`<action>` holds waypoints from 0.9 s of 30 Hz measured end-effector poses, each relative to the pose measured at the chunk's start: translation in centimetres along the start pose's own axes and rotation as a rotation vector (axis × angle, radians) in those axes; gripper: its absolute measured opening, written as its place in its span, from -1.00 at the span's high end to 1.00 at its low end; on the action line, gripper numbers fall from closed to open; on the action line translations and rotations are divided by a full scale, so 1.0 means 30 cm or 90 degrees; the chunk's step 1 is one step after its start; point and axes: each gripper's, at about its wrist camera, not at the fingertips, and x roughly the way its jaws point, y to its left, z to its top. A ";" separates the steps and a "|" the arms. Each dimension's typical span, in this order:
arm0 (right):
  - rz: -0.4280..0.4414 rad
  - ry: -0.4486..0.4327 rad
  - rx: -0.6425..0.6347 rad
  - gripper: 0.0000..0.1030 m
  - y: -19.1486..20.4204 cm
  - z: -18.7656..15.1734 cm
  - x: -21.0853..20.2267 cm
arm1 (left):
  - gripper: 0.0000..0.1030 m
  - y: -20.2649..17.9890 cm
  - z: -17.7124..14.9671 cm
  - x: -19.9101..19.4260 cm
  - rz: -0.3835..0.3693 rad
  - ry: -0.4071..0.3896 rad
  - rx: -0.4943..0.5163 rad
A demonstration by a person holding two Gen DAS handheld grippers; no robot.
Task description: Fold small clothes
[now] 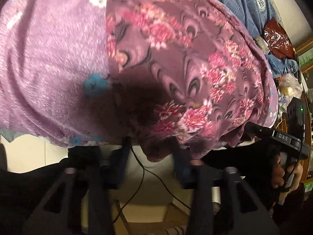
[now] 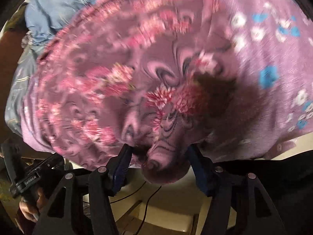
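1. Through the left wrist camera, my left gripper (image 1: 150, 148) points at the near edge of the flowered garment (image 1: 176, 58), which lies on a lilac blanket (image 1: 49, 58). The fingers stand apart, with a fold of hem hanging between them. I cannot tell whether they pinch it.
2. Only this view shows a blue checked cloth (image 1: 244, 2) behind and a red bag (image 1: 277, 37) at the right. The right hand (image 1: 283, 174) holds its handle low at the right.
3. Through the right wrist camera, my right gripper (image 2: 162, 152) is wide open, with a bunched lobe of garment (image 2: 166, 168) drooping between the blue pads (image 2: 121, 168), apparently untouched.
4. Only here the left hand (image 2: 29, 209) shows, low at the left.
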 end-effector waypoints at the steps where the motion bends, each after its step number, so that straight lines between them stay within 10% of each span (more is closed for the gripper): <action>1: 0.020 0.007 0.008 0.42 -0.006 -0.001 0.008 | 0.58 -0.003 -0.002 0.000 -0.007 -0.001 -0.002; 2: 0.028 0.008 0.007 0.80 -0.010 -0.002 0.003 | 0.59 -0.008 -0.004 -0.006 -0.014 -0.008 0.001; 7: 0.091 -0.053 -0.001 0.82 -0.079 -0.004 -0.171 | 0.50 -0.012 -0.009 -0.037 -0.036 -0.029 -0.005; 10: 0.138 -0.087 -0.018 0.82 -0.125 -0.008 -0.316 | -0.27 0.018 -0.016 -0.019 -0.029 -0.013 -0.051; 22: 0.254 -0.151 -0.062 0.82 -0.143 -0.064 -0.512 | -0.38 0.011 -0.075 0.103 -0.060 0.036 -0.143; 25: 0.251 -0.161 -0.052 0.82 -0.162 -0.055 -0.528 | -0.24 0.005 -0.069 0.159 -0.051 0.042 -0.149; 27: 0.249 -0.157 -0.045 0.82 -0.178 -0.055 -0.517 | 0.63 -0.007 -0.067 0.171 -0.051 0.048 -0.133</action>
